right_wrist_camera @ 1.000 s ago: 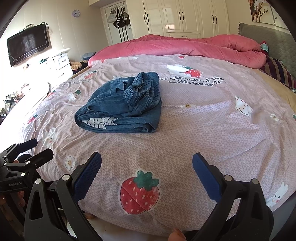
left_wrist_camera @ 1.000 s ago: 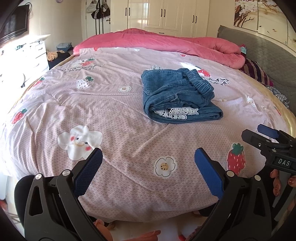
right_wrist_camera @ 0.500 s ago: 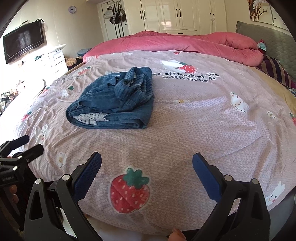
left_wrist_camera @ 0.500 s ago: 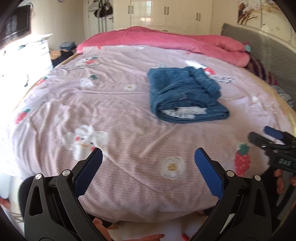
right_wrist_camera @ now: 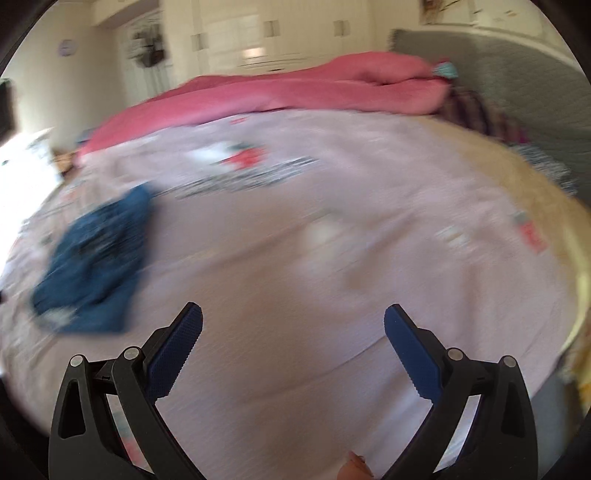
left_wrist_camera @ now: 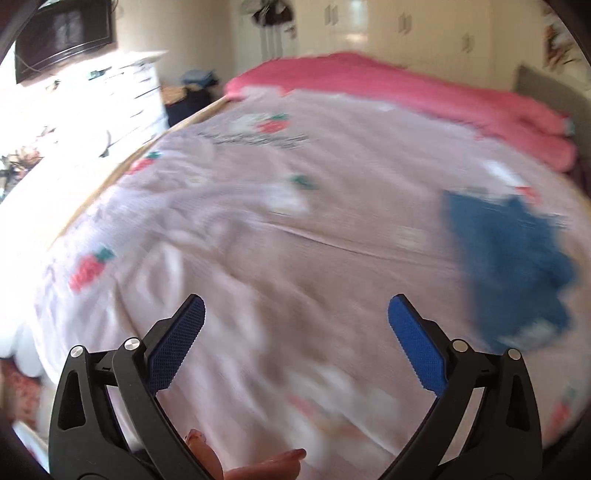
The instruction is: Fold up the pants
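The blue denim pants (left_wrist_camera: 509,266) lie folded in a compact bundle on the pink bedspread (left_wrist_camera: 295,240), blurred, at the right edge of the left wrist view. In the right wrist view the pants (right_wrist_camera: 96,266) sit at the far left. My left gripper (left_wrist_camera: 295,314) is open over bare bedspread, well left of the pants, with nothing between its blue pads. My right gripper (right_wrist_camera: 293,321) is open too, over the bedspread (right_wrist_camera: 314,258) to the right of the pants, holding nothing. Both views are smeared by motion.
A rolled pink duvet (left_wrist_camera: 406,92) lies along the far side of the bed. A grey headboard (right_wrist_camera: 517,92) stands at the right. A white dresser (left_wrist_camera: 110,99) and a wall television (left_wrist_camera: 62,33) are at the left, wardrobes behind.
Both views have swung away from the pants: the left one turned left, the right one turned right, so the bundle slid to the frame edges. Both grippers stay open.
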Demonstrator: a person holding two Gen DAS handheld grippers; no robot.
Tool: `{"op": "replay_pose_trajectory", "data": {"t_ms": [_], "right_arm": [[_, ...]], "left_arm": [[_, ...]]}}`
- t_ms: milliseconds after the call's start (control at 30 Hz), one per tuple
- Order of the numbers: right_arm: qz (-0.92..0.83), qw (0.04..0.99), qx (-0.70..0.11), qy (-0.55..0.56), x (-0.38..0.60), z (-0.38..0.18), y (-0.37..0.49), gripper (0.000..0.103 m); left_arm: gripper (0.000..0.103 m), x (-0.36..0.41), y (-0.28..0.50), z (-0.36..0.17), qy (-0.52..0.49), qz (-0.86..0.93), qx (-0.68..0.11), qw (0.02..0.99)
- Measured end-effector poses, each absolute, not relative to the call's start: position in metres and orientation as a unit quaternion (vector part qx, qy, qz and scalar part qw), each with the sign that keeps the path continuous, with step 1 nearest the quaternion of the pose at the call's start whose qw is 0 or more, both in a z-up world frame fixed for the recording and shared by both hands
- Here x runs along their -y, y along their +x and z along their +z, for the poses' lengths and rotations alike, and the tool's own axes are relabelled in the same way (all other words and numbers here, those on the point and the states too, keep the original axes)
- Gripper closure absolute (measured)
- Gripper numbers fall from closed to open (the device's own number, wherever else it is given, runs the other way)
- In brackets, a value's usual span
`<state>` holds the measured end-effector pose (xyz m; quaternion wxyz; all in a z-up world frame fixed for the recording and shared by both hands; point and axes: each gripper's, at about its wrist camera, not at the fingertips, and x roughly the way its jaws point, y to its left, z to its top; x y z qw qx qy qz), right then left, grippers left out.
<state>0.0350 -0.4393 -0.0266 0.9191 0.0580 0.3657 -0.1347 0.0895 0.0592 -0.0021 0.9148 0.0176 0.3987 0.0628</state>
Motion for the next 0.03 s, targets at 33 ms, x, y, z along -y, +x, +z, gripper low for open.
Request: {"op": "replay_pose_trajectory", "data": {"t_ms": [33], "right_arm": [[-0.168, 0.912, -0.371, 0.056, 0.4616, -0.0273, 0.0473, 0.005]], "left_arm": [[0.009, -0.0753, 0.1115, -0.008, 0.022, 0.083, -0.407, 0.91]]}}
